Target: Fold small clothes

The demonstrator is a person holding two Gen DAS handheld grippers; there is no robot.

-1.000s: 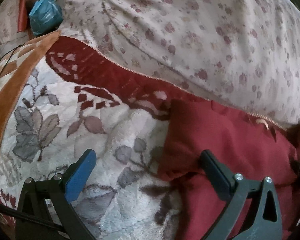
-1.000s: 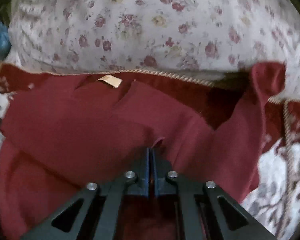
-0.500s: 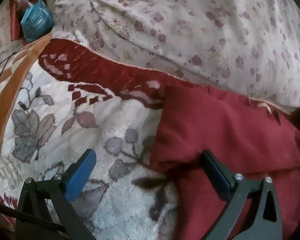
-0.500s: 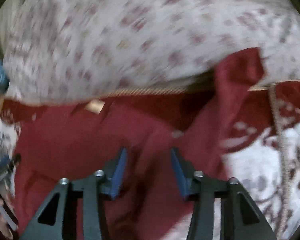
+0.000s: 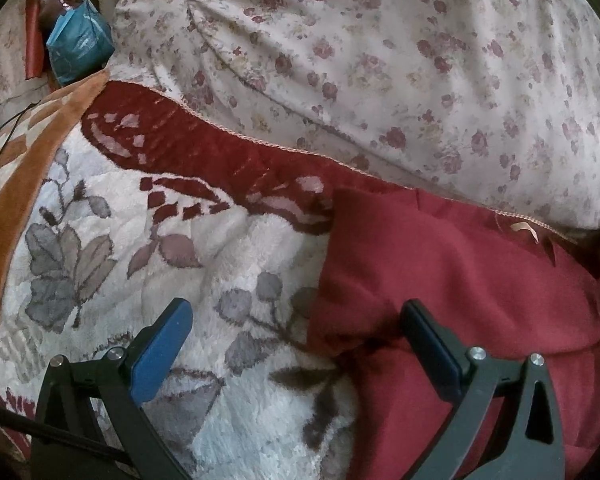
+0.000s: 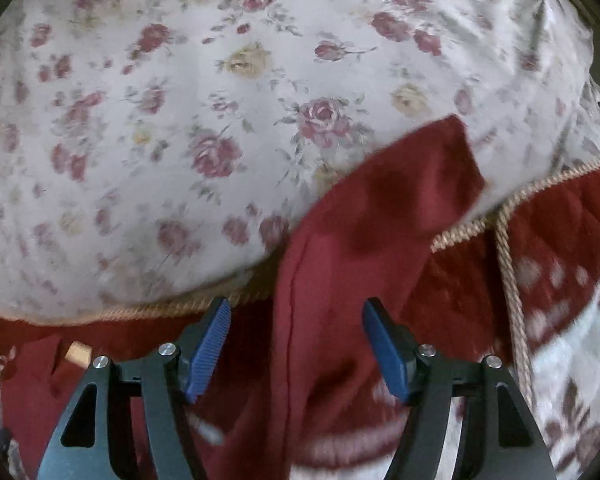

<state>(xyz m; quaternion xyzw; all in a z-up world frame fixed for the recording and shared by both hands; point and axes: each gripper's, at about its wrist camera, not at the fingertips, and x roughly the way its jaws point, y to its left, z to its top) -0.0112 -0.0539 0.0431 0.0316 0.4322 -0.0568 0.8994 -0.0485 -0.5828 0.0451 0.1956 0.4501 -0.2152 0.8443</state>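
A dark red garment (image 5: 460, 280) lies partly folded on a fleece blanket (image 5: 220, 248), with a small tan label near its collar. My left gripper (image 5: 296, 344) is open and empty, its jaws straddling the garment's left folded edge. In the right wrist view the garment's sleeve (image 6: 380, 208) stretches up and right onto a floral cushion. My right gripper (image 6: 296, 348) is open, its jaws on either side of the sleeve's base, not holding it.
A large floral cushion (image 5: 380, 60) fills the back behind the garment and shows in the right wrist view (image 6: 180, 120). An orange-patterned blanket (image 5: 24, 184) and a blue packet (image 5: 80, 48) lie at the far left. A corded blanket edge (image 6: 508, 240) runs at the right.
My right gripper opened and let go of the red garment, then swung right toward the sleeve. The left gripper stayed open and shifted slightly along the garment's left edge.
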